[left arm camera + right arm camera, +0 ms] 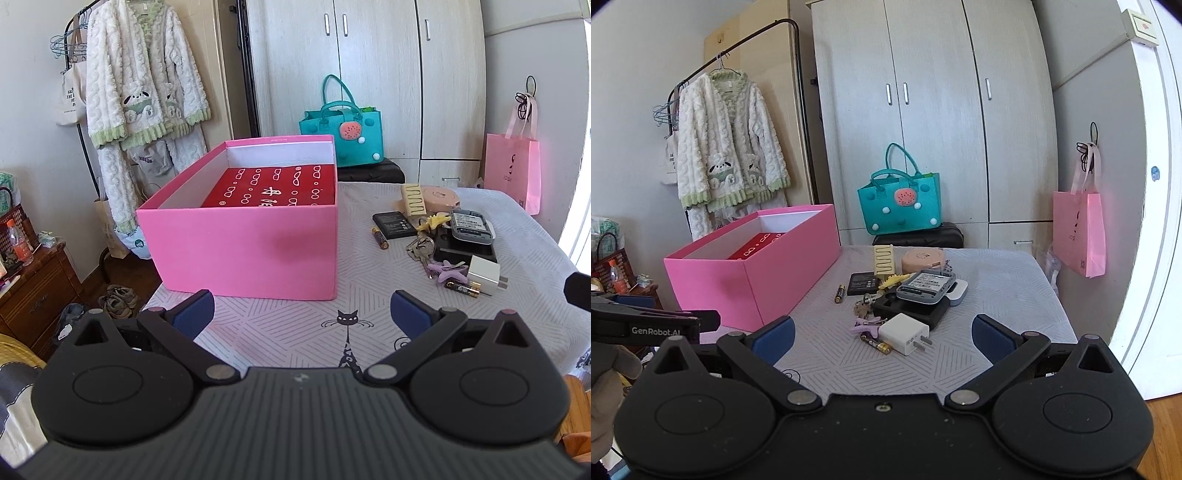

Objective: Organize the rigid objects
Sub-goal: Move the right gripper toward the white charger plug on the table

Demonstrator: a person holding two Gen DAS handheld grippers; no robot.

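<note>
A cloth-covered table (997,273) bears a pink box (783,273); beside it, a clutter of small objects (901,295).

Left hand-held gripper (302,309) held level, jaws spread wide and empty; right hand-held gripper (882,334) likewise, alongside it.

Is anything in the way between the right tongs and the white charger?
Nothing visible. The right tongs are open and the white charger lies just ahead on bare cloth, at the near edge of the pile. A battery touches its left side, so a wide grab might catch that too.
</note>
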